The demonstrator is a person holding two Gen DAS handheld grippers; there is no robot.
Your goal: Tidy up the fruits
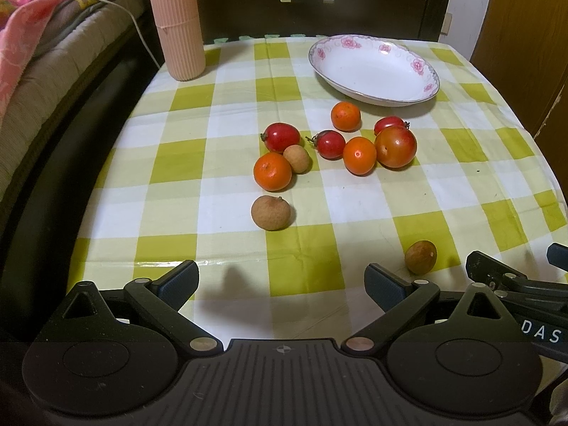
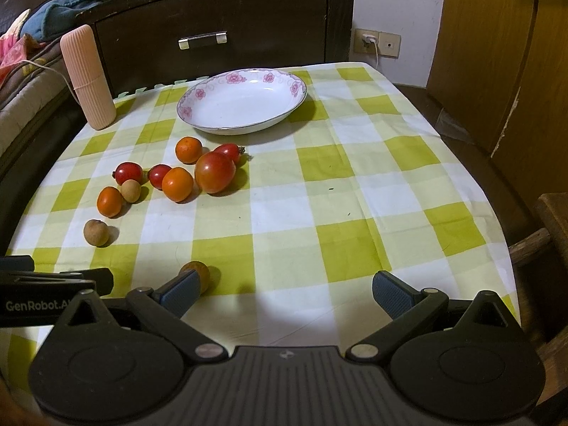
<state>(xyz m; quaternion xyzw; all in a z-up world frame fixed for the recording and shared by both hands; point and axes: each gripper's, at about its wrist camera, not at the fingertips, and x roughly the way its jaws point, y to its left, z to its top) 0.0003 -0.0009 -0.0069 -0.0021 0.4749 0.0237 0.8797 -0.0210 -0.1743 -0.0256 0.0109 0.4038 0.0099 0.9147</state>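
Both the left tongs (image 1: 281, 278) and the right tongs (image 2: 284, 289) hang spread wide with nothing between them, low over the near edge of the yellow-and-white checked worktop (image 2: 319, 191). A small brown round fruit (image 2: 197, 274) lies just beside the right tongs' left finger, another brown one (image 1: 271, 212) sits alone farther in. Beyond lies a loose cluster of orange and red fruits (image 1: 358, 154), near the white flower-rimmed dish (image 1: 372, 71), with a ribbed pink cylinder (image 1: 176, 21) at the far left corner.

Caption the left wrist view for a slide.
Open left gripper faces scattered fruits and an empty floral dish on a checked tablecloth.
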